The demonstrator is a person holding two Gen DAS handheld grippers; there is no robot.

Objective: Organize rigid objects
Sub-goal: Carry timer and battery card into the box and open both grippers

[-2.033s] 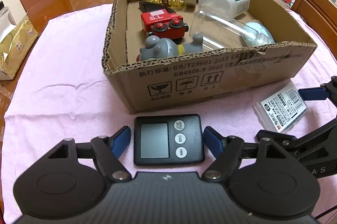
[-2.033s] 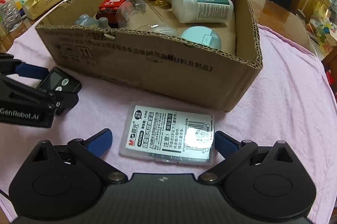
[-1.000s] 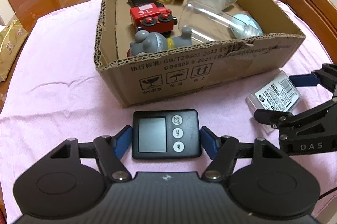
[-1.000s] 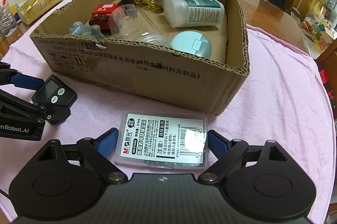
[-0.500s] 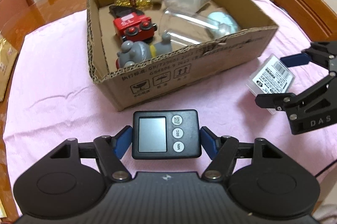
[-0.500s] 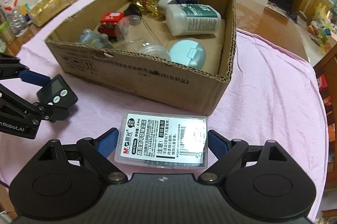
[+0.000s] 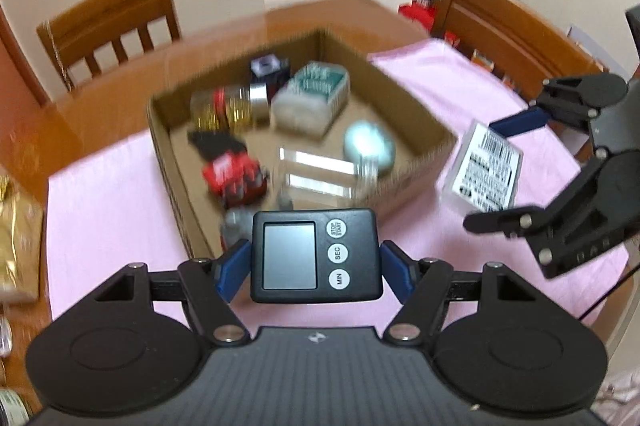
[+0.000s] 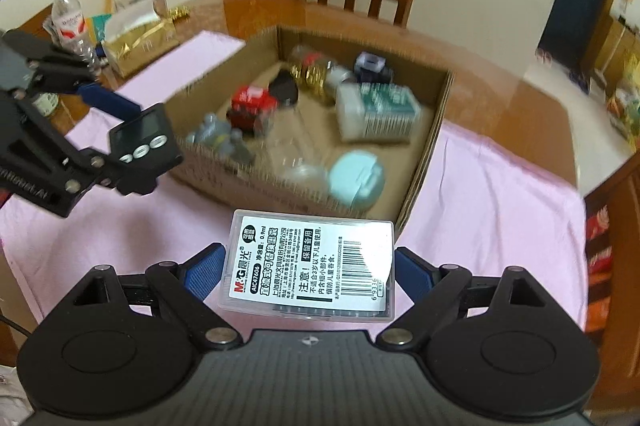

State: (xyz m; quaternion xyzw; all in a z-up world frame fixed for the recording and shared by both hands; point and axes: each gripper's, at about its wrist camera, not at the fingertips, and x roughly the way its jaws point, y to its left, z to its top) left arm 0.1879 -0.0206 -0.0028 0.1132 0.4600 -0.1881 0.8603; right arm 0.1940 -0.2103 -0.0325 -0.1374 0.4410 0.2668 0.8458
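Observation:
My left gripper (image 7: 315, 268) is shut on a black digital timer (image 7: 314, 254), held in the air above the near wall of the open cardboard box (image 7: 160, 149). My right gripper (image 8: 310, 266) is shut on a clear flat plastic case with a white printed label (image 8: 310, 266), also lifted, near the box's front right corner (image 8: 424, 169). In the left wrist view the case (image 7: 486, 167) and right gripper (image 7: 500, 165) hang at the right. The right wrist view has the timer (image 8: 144, 141) in the left gripper (image 8: 132, 145) at the left.
Inside the box lie a red toy train (image 8: 252, 107), a grey toy animal (image 8: 218, 137), a capsule bottle (image 8: 316, 71), a white-and-green bottle (image 8: 376, 111), a clear tumbler and a pale blue lid (image 8: 356, 179). A pink cloth (image 8: 492, 193) covers the wooden table; chairs, a tissue box (image 8: 136, 43) and water bottle stand around.
Both grippers have risen with the timer and the case off the cloth, so the box now sits lower and farther in each view. Both views are motion-blurred.

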